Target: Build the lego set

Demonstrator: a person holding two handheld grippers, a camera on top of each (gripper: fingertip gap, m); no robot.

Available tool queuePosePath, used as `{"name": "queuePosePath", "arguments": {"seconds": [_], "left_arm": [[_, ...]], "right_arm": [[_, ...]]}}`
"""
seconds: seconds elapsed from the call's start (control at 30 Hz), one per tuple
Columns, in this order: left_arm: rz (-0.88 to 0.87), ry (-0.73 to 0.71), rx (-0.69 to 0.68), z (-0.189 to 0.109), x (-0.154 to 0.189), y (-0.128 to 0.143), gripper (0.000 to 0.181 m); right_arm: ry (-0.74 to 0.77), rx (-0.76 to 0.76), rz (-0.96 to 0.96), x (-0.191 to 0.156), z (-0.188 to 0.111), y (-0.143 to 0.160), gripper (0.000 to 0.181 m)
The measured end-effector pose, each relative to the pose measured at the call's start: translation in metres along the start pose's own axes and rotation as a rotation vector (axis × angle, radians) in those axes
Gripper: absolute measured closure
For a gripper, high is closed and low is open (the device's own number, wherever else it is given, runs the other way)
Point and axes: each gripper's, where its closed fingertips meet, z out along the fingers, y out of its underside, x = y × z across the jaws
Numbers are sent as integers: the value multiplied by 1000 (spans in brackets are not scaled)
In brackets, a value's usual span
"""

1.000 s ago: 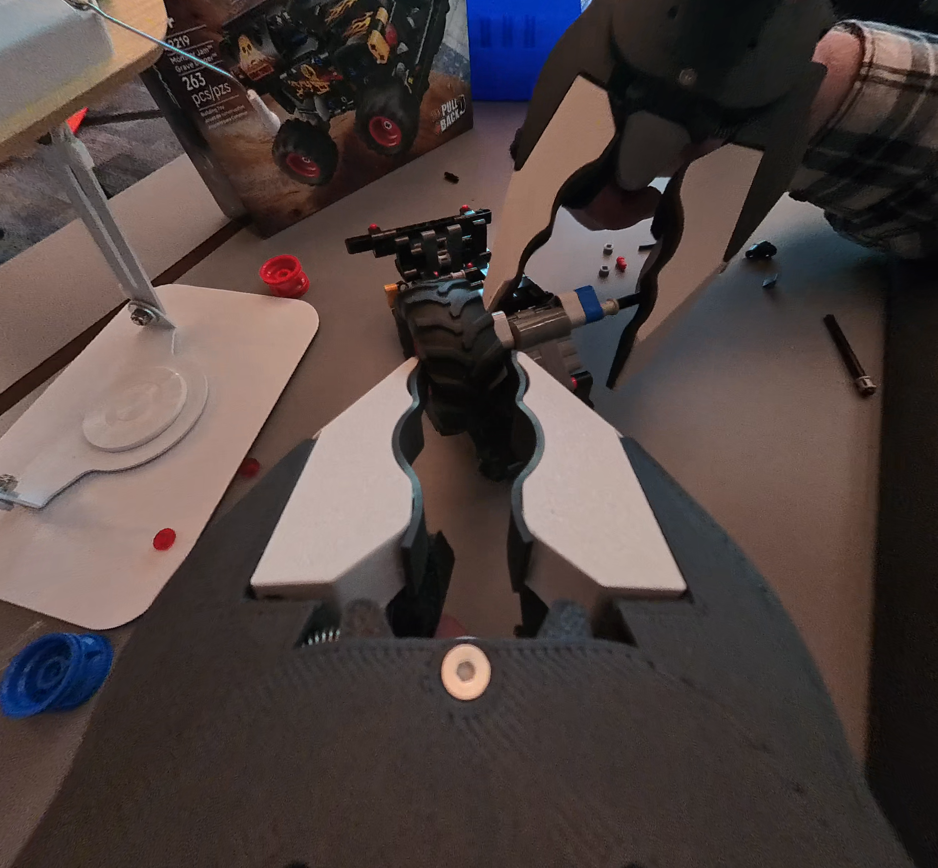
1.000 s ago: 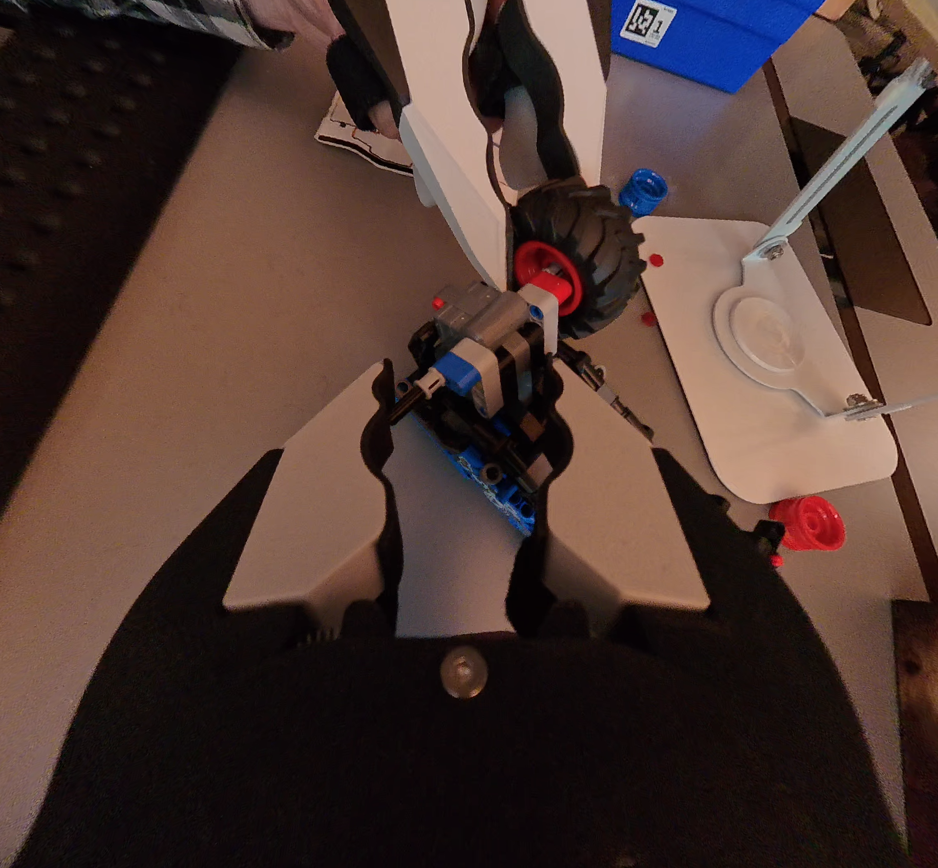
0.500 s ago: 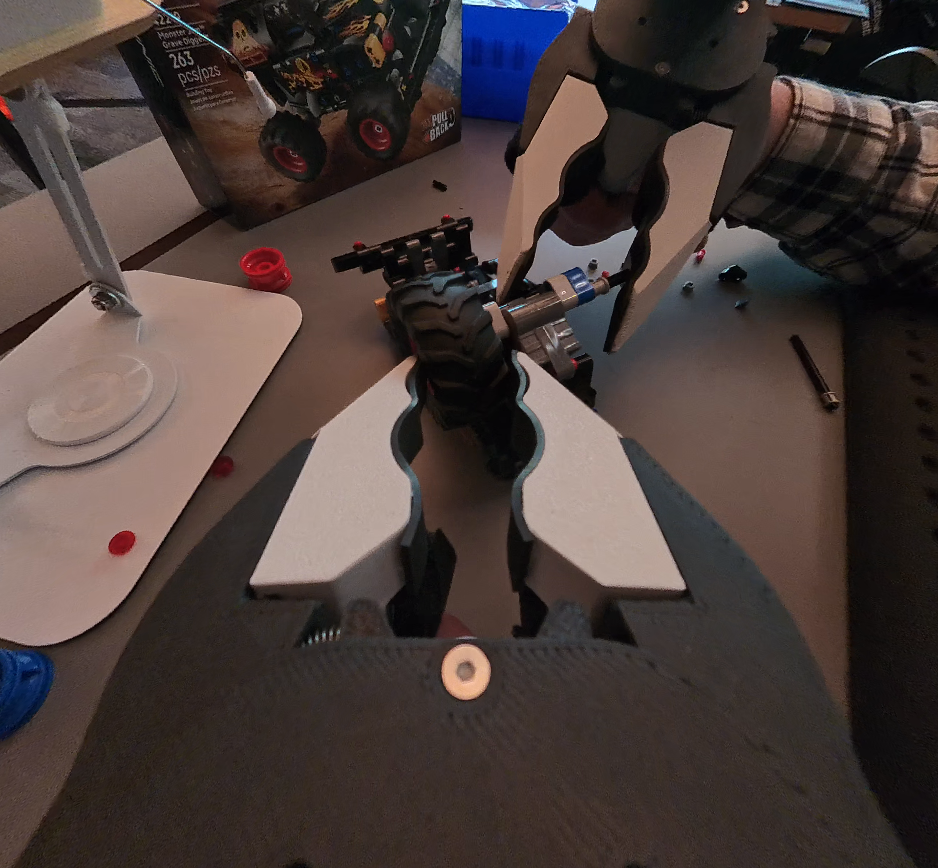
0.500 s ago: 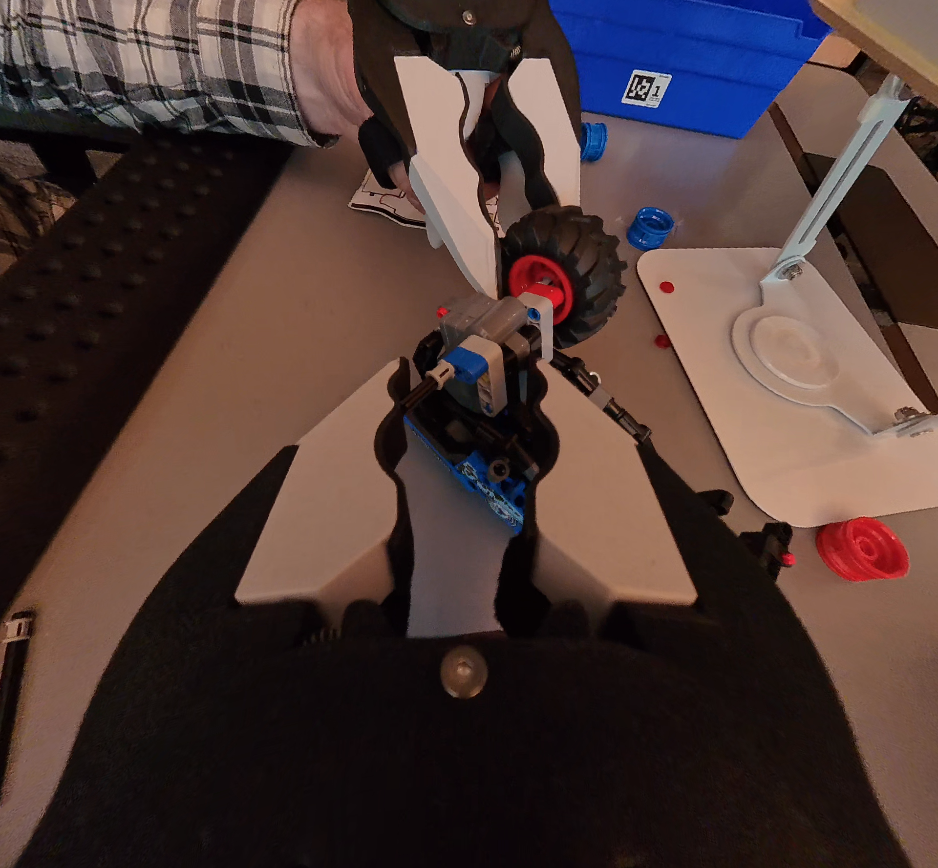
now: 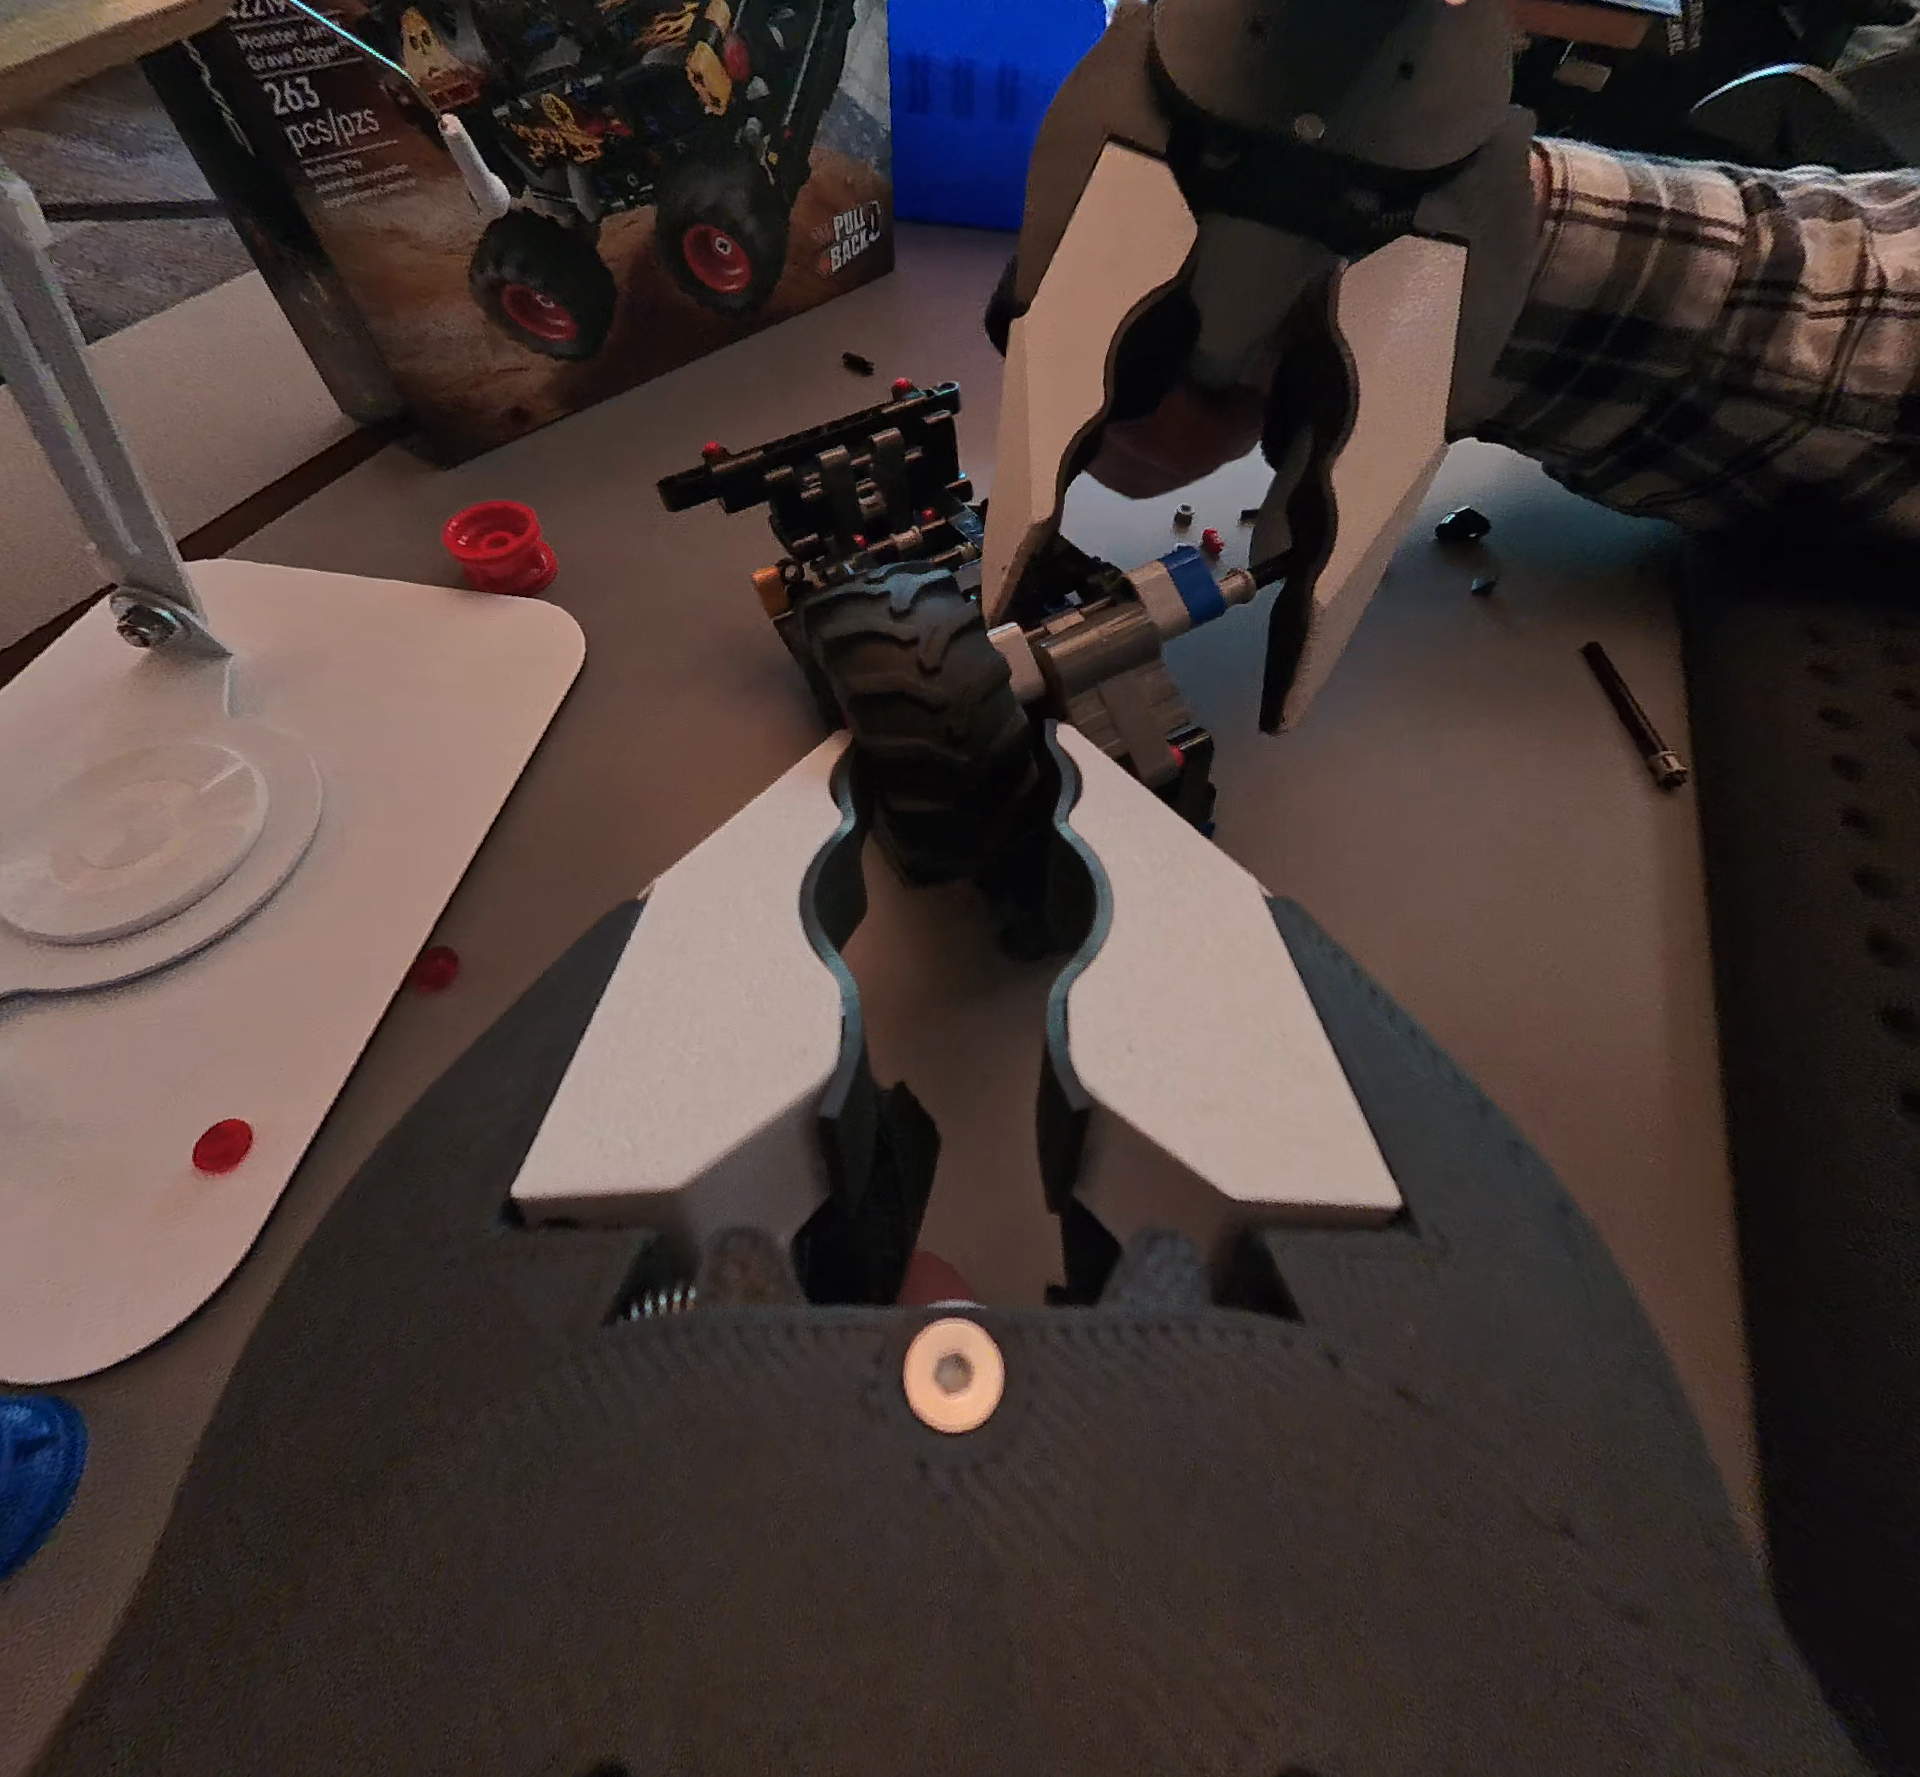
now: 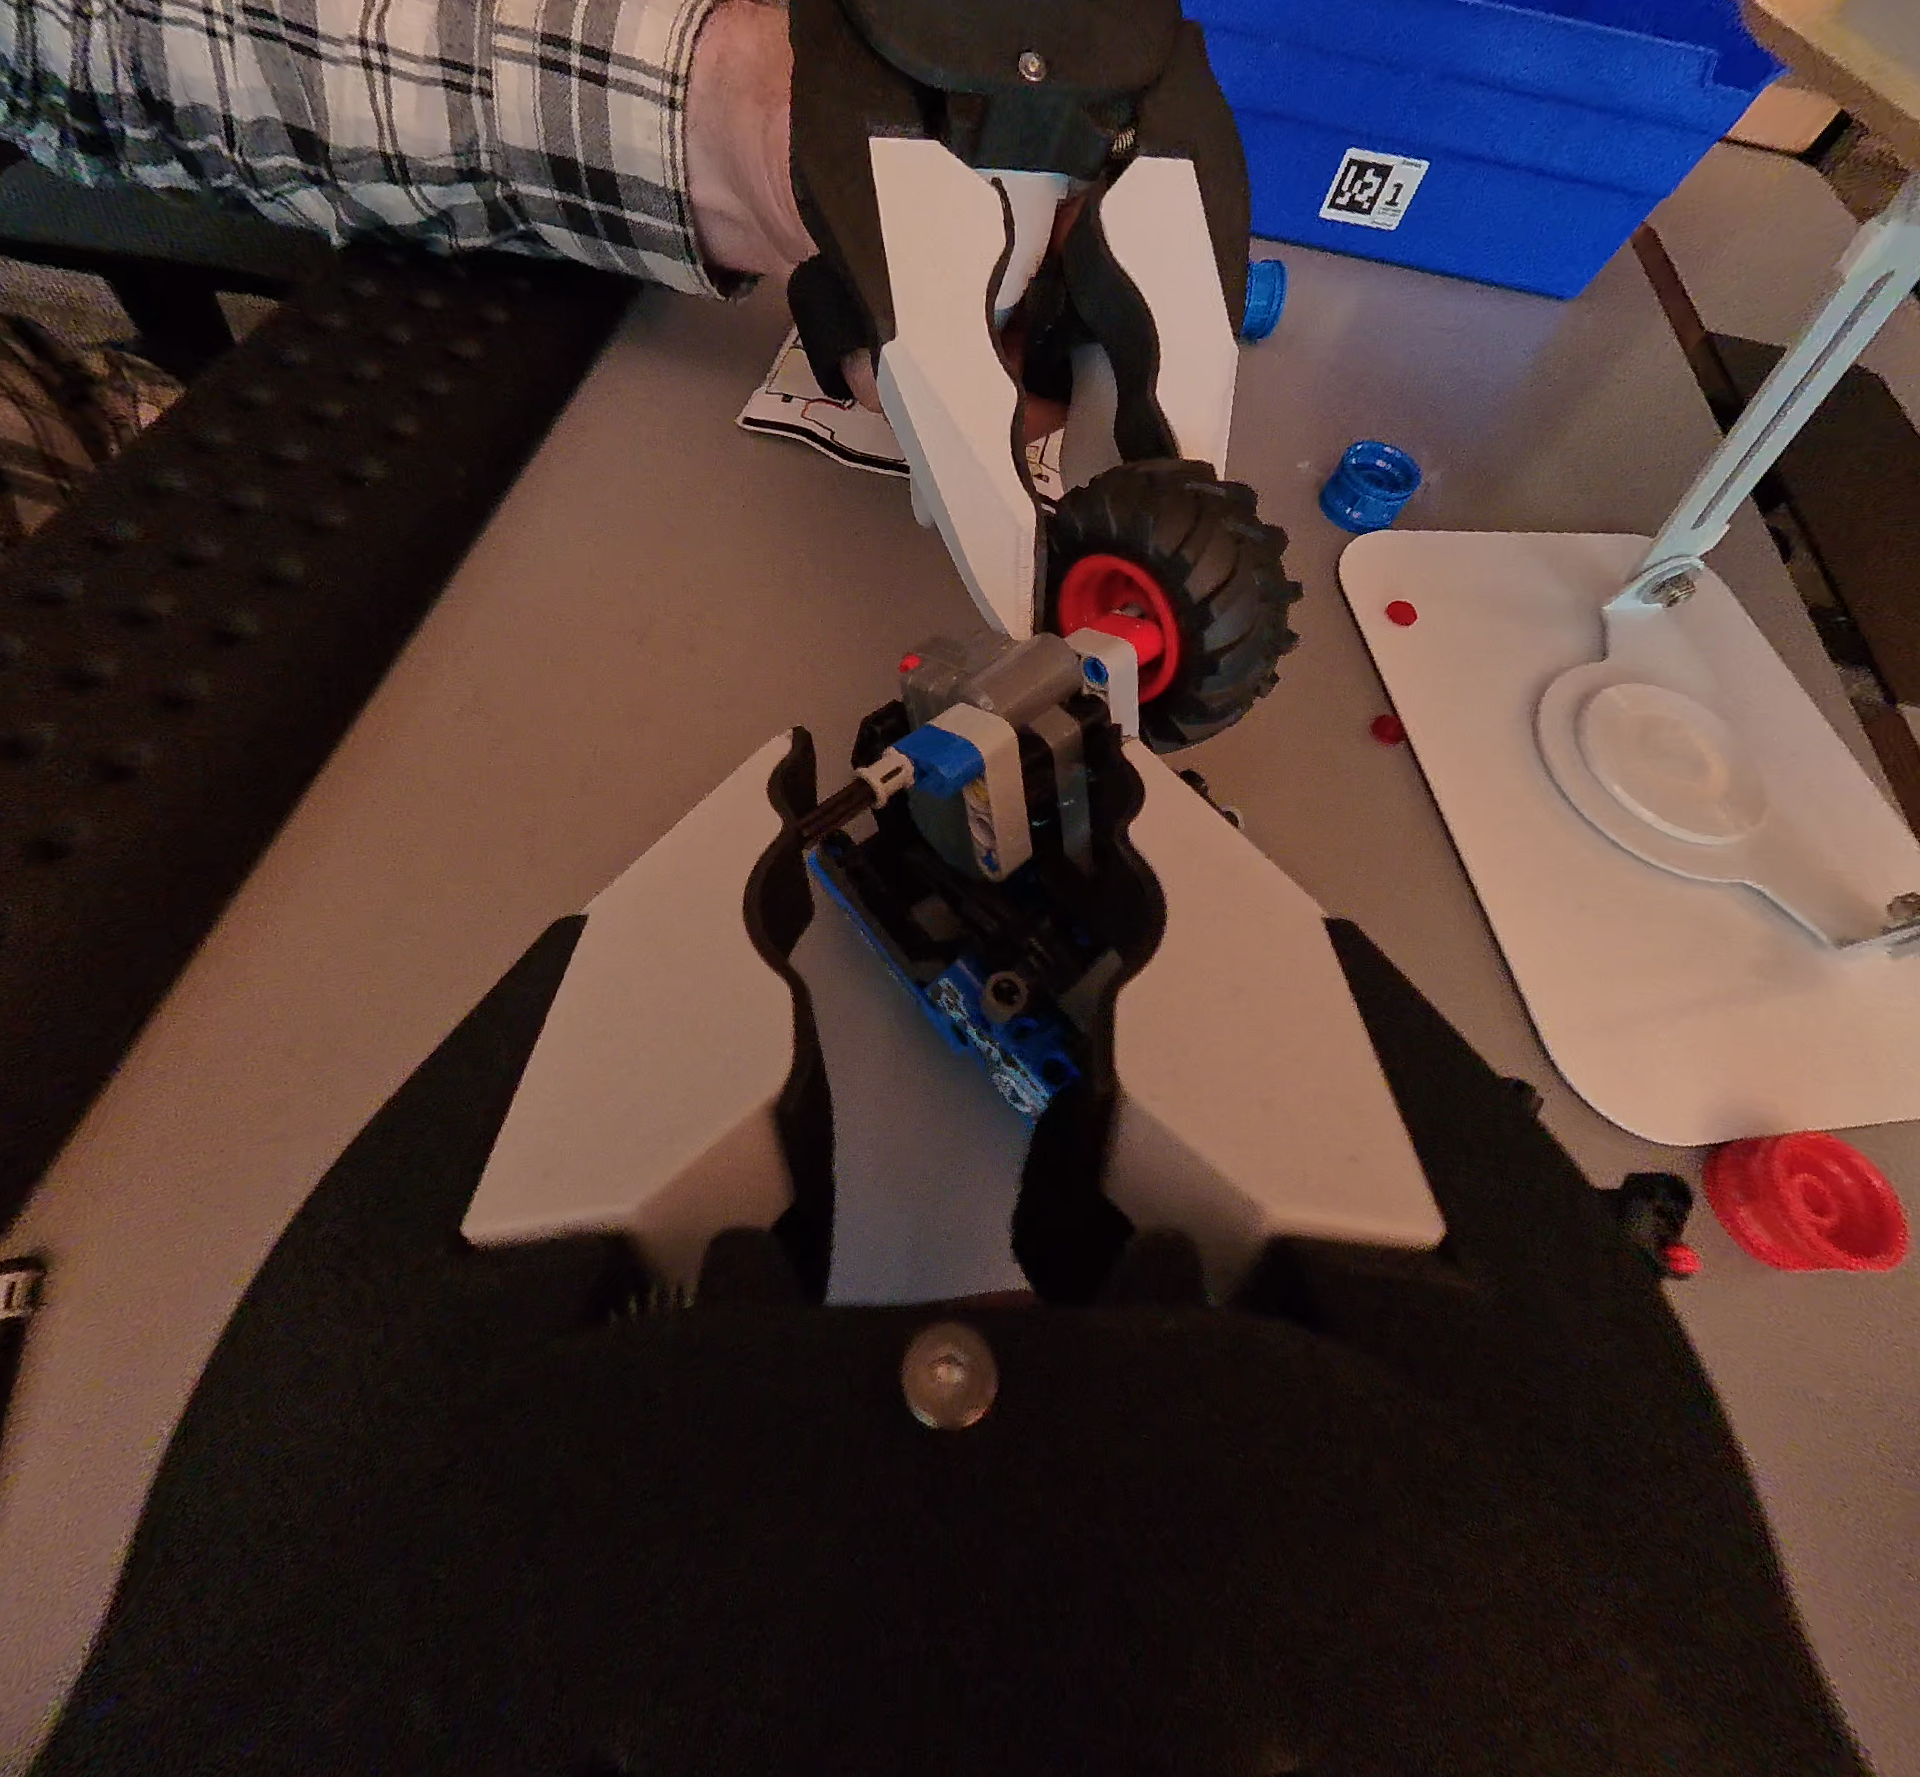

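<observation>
while the half-built truck sits on the grey table, we take it as our landmark and read from left to right in the left wrist view. far to its left lies the white stand base with a small red stud on it. a red wheel hub rests on the table left of the truck, and the set's box stands behind and to the left. our left gripper is clenched on the black tyre mounted at the truck's near left side. our right gripper hangs spread apart over the truck's right side, one finger tip just beside the grey axle block, the other clear of the blue-tipped axle end; we cannot tell whether that first tip touches. right of the truck, a black axle rod lies alone on the table. behind the truck stands a blue bin.
</observation>
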Motion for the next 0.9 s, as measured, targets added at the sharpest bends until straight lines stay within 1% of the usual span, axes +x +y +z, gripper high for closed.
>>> {"name": "queuePosePath", "arguments": {"seconds": [0.07,0.13,0.37,0.63,0.77,0.9], "left_arm": [[21,-13,-7,0,-2,0,152],[11,1,-4,0,-2,0,152],[-13,-30,8,4,-7,0,154],[-25,-99,5,4,-9,2,154],[51,-189,-74,-1,-14,6,151],[-31,-201,-92,-7,-14,13,148]], "right_arm": [[5,1,-10,1,0,0,128],[2,5,-1,1,1,-1,128],[15,-25,-4,3,2,-1,128],[30,-42,-8,4,4,-1,129],[62,-44,1,6,9,1,128],[51,-15,2,5,7,0,136]]}}
